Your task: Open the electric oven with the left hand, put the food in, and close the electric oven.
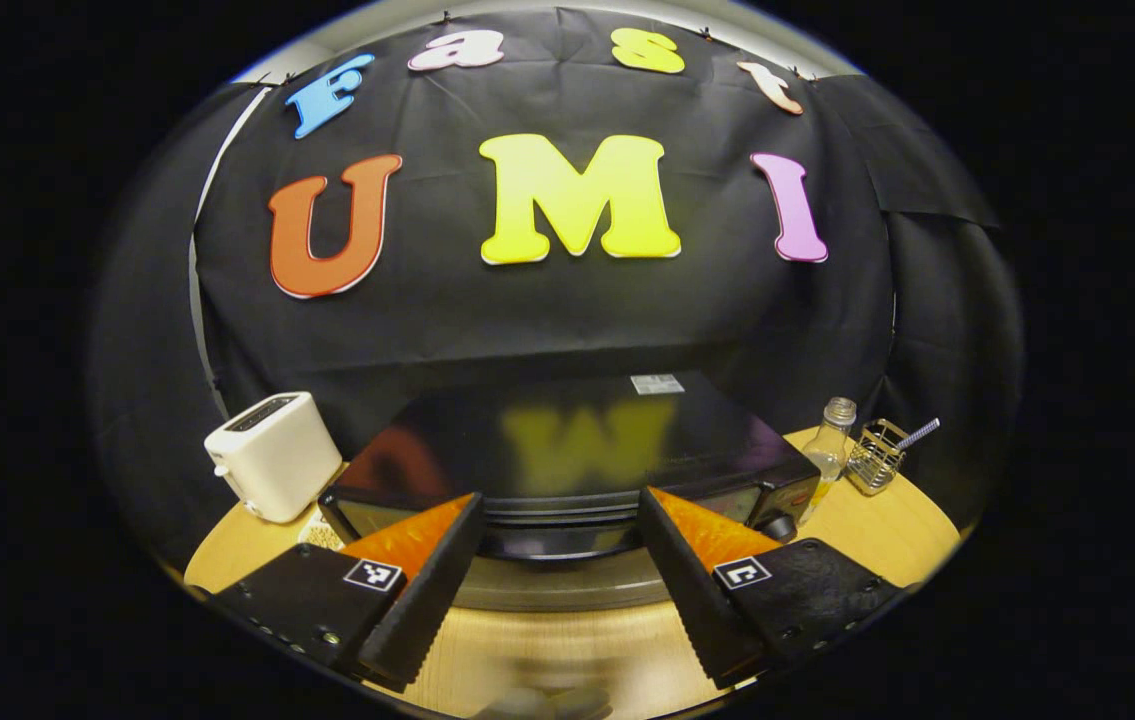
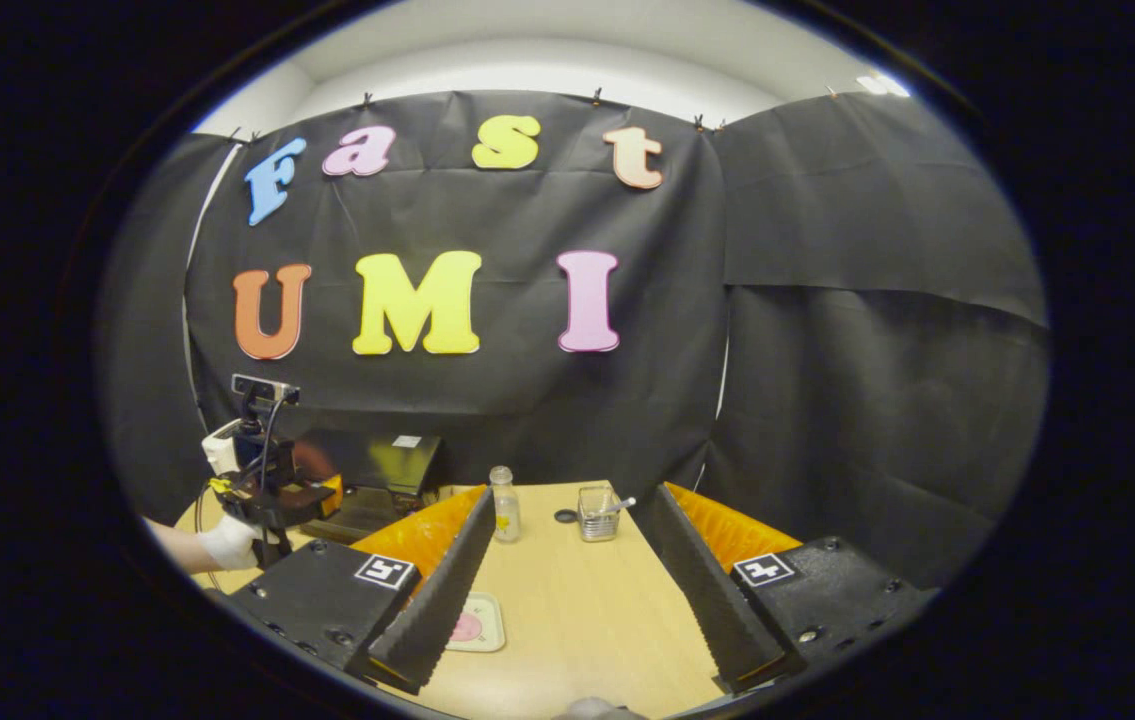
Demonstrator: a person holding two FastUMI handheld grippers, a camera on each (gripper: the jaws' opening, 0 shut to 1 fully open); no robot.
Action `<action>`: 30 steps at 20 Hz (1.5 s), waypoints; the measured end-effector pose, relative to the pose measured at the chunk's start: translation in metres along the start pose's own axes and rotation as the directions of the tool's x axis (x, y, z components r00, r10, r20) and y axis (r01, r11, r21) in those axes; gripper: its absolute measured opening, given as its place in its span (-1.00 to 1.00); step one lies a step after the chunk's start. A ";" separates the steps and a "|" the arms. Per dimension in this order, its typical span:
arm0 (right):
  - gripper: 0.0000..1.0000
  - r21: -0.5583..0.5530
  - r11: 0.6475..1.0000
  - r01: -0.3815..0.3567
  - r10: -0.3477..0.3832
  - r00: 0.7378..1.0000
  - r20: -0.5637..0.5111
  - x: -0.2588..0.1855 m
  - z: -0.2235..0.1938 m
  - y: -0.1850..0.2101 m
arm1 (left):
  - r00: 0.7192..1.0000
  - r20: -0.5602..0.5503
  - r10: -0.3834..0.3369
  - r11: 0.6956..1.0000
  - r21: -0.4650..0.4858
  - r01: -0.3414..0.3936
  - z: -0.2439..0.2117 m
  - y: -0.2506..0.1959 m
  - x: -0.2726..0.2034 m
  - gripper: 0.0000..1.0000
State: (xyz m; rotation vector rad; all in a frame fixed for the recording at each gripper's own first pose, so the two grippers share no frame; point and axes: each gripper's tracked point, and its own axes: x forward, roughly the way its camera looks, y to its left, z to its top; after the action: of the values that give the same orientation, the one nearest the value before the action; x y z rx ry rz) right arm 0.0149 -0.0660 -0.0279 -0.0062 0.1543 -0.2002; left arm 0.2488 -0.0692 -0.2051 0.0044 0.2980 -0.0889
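The black electric oven (image 1: 567, 440) stands on the round wooden table (image 1: 867, 530), straight ahead in the left gripper view. My left gripper (image 1: 559, 500) is open, its fingers spread wide before the oven's front, and nothing is pressed between them. A blurred grey band (image 1: 557, 588) lies under the oven's front; I cannot tell if it is the lowered door. In the right gripper view the food, a pink round piece on a small cream plate (image 2: 479, 622), lies on the table partly behind one finger. My right gripper (image 2: 572, 492) hangs open above the table. The oven (image 2: 377, 465) sits far left there.
A white toaster (image 1: 272, 455) stands left of the oven. To its right are a small glass bottle (image 1: 832, 445) and a wire holder (image 1: 877, 455) with a straw. A gloved hand (image 2: 227, 543) holds the left gripper (image 2: 262, 490) at the oven.
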 end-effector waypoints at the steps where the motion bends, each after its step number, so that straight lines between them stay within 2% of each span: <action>1: 0.93 -0.002 1.000 -0.003 0.003 1.000 -0.003 0.001 0.000 0.001 | 1.000 -0.011 -0.002 1.000 -0.014 0.002 -0.002 0.000 -0.001 0.93; 7: 0.93 0.011 0.999 -0.033 0.033 0.999 -0.010 0.002 -0.004 0.012 | 1.000 -0.023 -0.006 1.000 -0.026 0.006 -0.006 0.001 -0.009 0.95; 16: 0.94 0.010 0.999 -0.050 0.050 0.999 -0.018 -0.012 -0.016 0.016 | 0.997 -0.074 -0.021 0.999 -0.030 0.019 -0.042 -0.003 -0.058 0.94; 24: 0.93 -0.001 0.997 -0.075 0.075 0.996 -0.040 -0.027 -0.031 0.023 | 0.984 -0.179 -0.025 0.999 -0.029 0.020 -0.103 -0.009 -0.100 0.94; 30: 0.93 -0.009 0.998 -0.066 0.065 0.997 -0.049 -0.039 -0.040 0.019 | 0.951 -0.306 -0.031 0.999 -0.035 0.021 -0.164 -0.016 -0.115 0.94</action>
State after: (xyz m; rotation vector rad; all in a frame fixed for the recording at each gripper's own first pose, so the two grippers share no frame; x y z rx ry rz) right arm -0.0255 -0.0390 -0.0624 -0.0071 0.2041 -0.1343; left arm 0.0903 -0.0719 -0.3277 -0.0168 0.6114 -0.1099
